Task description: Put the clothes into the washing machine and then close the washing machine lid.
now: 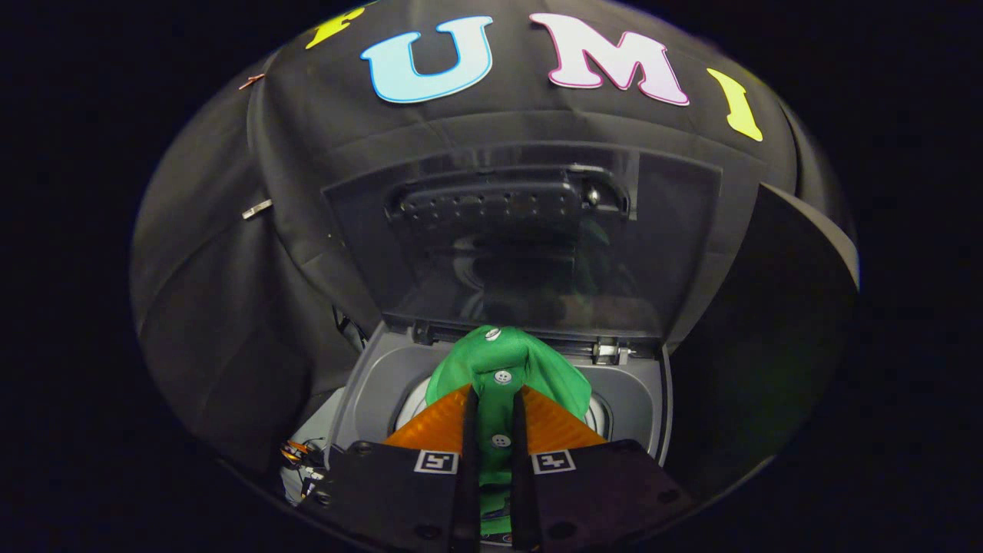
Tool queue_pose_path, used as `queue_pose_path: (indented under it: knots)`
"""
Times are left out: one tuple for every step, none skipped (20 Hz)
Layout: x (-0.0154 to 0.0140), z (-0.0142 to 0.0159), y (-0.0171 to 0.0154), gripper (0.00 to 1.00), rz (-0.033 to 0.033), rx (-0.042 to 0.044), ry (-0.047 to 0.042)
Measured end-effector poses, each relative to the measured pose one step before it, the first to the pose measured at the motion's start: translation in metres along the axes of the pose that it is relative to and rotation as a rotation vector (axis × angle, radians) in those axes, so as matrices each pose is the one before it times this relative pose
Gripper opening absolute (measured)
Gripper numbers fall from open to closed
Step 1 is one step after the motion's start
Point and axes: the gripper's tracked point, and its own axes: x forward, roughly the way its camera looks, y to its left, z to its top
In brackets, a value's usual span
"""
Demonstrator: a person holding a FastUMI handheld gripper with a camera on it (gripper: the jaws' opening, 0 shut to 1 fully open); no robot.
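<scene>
A: What is the gripper (492,399) doing?

B: It is pointing forward and a bit down, over the open top of the washing machine (369,384). Its two orange fingers (438,422) are squeezing in on a green shirt (503,361), one on each side of the strip with the white buttons (502,376).

A: So it is pinching the shirt?

B: Yes. The fingers are close together and the cloth is sitting tight between them. The rest of the shirt is bunching up just past the fingertips.

A: Where is the shirt hanging?

B: It is hanging right over the round hole of the drum (411,403), inside the grey rim of the machine.

A: And the lid (522,246)?

B: The lid is standing up, wide open, behind the shirt. It is dark and see-through.

A: What is around the machine?

B: Black cloth is hanging behind it and at both sides. Some little wires (296,453) are showing low down beside the machine.

A: Any words to read?

B: Each finger is carrying a small black-and-white square marker (436,461), but no words.
</scene>
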Motion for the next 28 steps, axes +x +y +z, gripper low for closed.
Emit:
queue_pose_path:
  knots:
    - [0.00426,-0.00222,-0.00004,0.34,0.00653,-0.00081,-0.00160]
    - [0.00139,0.00510,-0.00245,0.47,-0.01298,-0.01034,-0.01545]
    - [0.00049,0.00173,-0.00052,0.61,-0.00375,-0.01312,-0.02062]
    - [0.00010,0.00307,-0.00340,0.74,-0.01796,-0.01952,-0.01549]
    - [-0.00133,0.00128,-0.00185,0.88,-0.00854,-0.01568,-0.00786]
    - [-0.00055,0.00069,-0.00225,1.00,-0.01164,-0.00329,-0.00635]
    - [-0.00060,-0.00024,-0.00020,0.99,-0.00565,0.00299,0.00264]
    - [-0.00026,0.00095,-0.00046,1.00,-0.00237,0.01304,-0.00059]
    - [-0.00057,-0.00084,0.00041,1.00,0.00303,0.00685,0.00293]
    - [-0.00125,-0.00003,0.00132,1.00,0.00505,-0.00019,-0.00206]
    - [-0.00236,0.00035,-0.00024,1.00,0.00173,-0.00804,-0.00231]
    - [-0.00232,0.00129,0.00101,1.00,0.00370,-0.00669,-0.00639]
    - [-0.00423,0.00103,0.00151,1.00,0.00631,-0.00070,-0.00832]
    - [-0.00478,0.00284,0.00114,1.00,0.00386,0.00231,-0.00917]
    - [-0.00499,0.00446,0.00185,1.00,0.00674,0.00480,-0.01389]
    - [-0.00711,0.00641,0.00331,1.00,0.00509,0.00158,-0.01802]
    - [-0.00736,0.00890,0.00099,1.00,0.00360,-0.00580,-0.02701]
    - [-0.00704,0.01100,0.00108,1.00,0.00387,-0.00769,-0.03303]
    - [-0.00795,0.01257,0.00272,1.00,0.00546,-0.00402,-0.03738]
    - [-0.00689,0.01359,0.00237,1.00,0.00617,0.00142,-0.03760]
    - [-0.00795,0.01449,0.00347,1.00,0.00687,0.00634,-0.03527]
    - [-0.00667,0.01684,0.00358,1.00,0.00803,0.00424,-0.03488]
    - [-0.00423,0.01700,0.00273,1.00,0.00577,0.00286,-0.03675]
    - [-0.00310,0.01859,0.00043,1.00,-0.00270,-0.00463,-0.04250]
    - [-0.00121,0.01822,-0.00014,1.00,-0.00525,-0.00902,-0.04067]
    - [0.00039,0.01904,-0.00087,1.00,-0.00608,0.00041,-0.04299]
    - [0.00217,0.01549,0.00020,1.00,-0.00418,-0.00285,-0.02631]
    - [-0.00082,0.01198,0.00020,1.00,-0.00952,0.00153,-0.02233]
